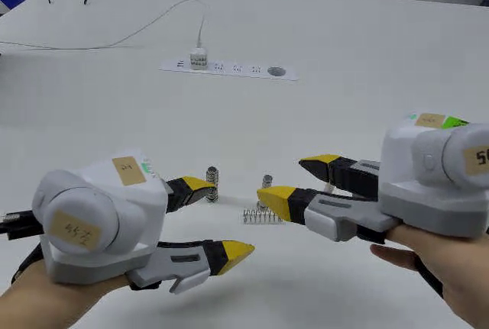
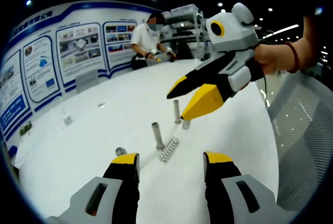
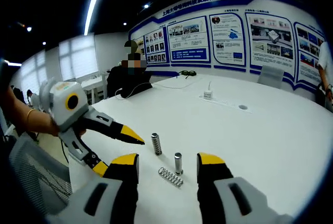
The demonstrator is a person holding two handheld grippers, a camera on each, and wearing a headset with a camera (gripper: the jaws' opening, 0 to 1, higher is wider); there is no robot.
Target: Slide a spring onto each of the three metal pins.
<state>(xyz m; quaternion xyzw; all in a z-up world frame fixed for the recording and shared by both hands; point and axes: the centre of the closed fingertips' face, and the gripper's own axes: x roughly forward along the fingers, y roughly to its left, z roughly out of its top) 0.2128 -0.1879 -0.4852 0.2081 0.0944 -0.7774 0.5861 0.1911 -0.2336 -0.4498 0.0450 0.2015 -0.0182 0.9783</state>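
Both grippers released, nothing held. Left gripper (image 1: 220,218) hangs with jaws spread low over the desk (image 1: 321,108); right gripper (image 1: 284,178) has jaws apart, tips angled toward the loose spring (image 1: 262,216), probably lining up a pick. The spring lies flat just beside an upright bare pin (image 1: 267,184). Sprung pin (image 1: 212,182) by the left jaw tip looks done. Another bare pin (image 2: 177,110) stands behind, upright so springs drop on
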